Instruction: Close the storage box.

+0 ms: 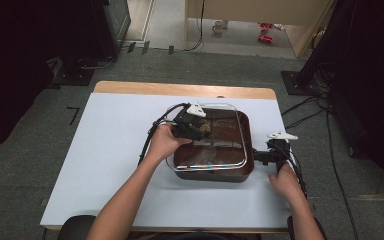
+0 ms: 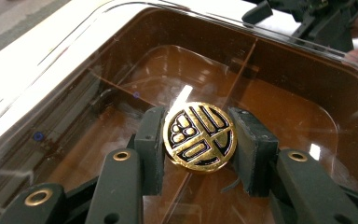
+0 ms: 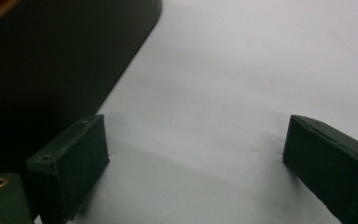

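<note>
Seen from above, we found a brown box (image 1: 245,145) with a clear lid (image 1: 230,111) standing right of centre on the white table (image 1: 110,150), whose far edge showed bare wood. The left gripper (image 1: 198,128) reached over the lid from the box's left side, held by the person's left hand (image 1: 166,141), its cable trailing back toward the forearm. In the left gripper view, we saw the left gripper (image 2: 199,140) pinching a round gold-and-black knob (image 2: 199,136) on top of the clear lid (image 2: 74,93), one black pad pressed against each side of the disc; beneath the lid, thin dividers split the box (image 2: 289,93) into compartments, and we could not tell whether anything lay in them because of glare on the plastic. The right gripper (image 1: 265,156) lay low on the table just beside the box's right wall, gripped by the right hand (image 1: 286,181). In the right gripper view, we noted the right gripper (image 3: 193,154) with its jaws spread wide and nothing between them, only the white table (image 3: 242,70), while the dark side of the box (image 3: 51,60) rose close at the upper left, near the left-hand pad but, as far as we could judge, not touching it
</note>
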`<state>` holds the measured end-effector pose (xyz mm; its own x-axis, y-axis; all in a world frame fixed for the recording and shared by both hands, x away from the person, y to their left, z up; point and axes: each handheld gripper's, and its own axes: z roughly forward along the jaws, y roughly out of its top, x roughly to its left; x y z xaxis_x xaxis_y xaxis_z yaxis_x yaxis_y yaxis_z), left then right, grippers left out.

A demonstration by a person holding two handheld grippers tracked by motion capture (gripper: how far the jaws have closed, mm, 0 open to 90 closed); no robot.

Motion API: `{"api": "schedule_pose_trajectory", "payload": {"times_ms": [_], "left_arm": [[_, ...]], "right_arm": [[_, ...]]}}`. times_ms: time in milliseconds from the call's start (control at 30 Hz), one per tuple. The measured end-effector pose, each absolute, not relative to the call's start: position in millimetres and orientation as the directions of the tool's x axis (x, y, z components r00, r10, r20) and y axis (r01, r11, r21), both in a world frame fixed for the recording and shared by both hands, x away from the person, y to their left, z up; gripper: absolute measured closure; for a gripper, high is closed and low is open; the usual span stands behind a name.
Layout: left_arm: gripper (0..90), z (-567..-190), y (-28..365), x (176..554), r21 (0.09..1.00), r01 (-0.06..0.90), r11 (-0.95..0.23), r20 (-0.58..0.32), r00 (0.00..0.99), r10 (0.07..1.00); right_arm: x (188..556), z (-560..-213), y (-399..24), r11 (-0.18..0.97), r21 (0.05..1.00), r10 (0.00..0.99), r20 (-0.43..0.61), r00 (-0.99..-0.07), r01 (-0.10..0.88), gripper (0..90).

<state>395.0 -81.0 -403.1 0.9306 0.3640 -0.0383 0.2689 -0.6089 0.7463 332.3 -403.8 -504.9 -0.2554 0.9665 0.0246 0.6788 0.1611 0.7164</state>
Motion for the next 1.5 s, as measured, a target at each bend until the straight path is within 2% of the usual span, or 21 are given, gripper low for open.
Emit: {"api": "schedule_pose_trajectory", "payload": {"times_ms": [500, 900, 967, 1200, 1500], "left_arm": [[59.4, -419.3, -109.2, 398.3, 0.724, 0.226, -0.652, -0.017, 0.950, 0.311], [58.2, -422.2, -111.6, 399.2, 0.712, 0.264, -0.651, -0.065, 0.947, 0.313], [56.8, -421.4, -111.6, 398.7, 0.713, 0.264, -0.649, -0.063, 0.947, 0.315], [38.9, -415.1, -105.9, 397.0, 0.704, 0.312, -0.638, -0.102, 0.934, 0.343], [33.5, -408.5, -81.6, 394.3, 0.715, 0.358, -0.600, -0.126, 0.911, 0.392]], "right_arm": [[332.3, -504.9, -403.8, 0.162, 0.716, 0.966, 0.024, -0.256, 0.679, 6.0], [332.4, -504.9, -403.9, 0.163, 0.716, 0.966, 0.023, -0.257, 0.678, 6.0], [332.4, -504.9, -403.8, 0.163, 0.716, 0.966, 0.023, -0.257, 0.679, 6.0], [332.3, -504.9, -403.9, 0.163, 0.716, 0.966, 0.023, -0.257, 0.678, 6.0], [332.3, -504.9, -403.8, 0.163, 0.717, 0.966, 0.023, -0.257, 0.678, 6.0]]}}
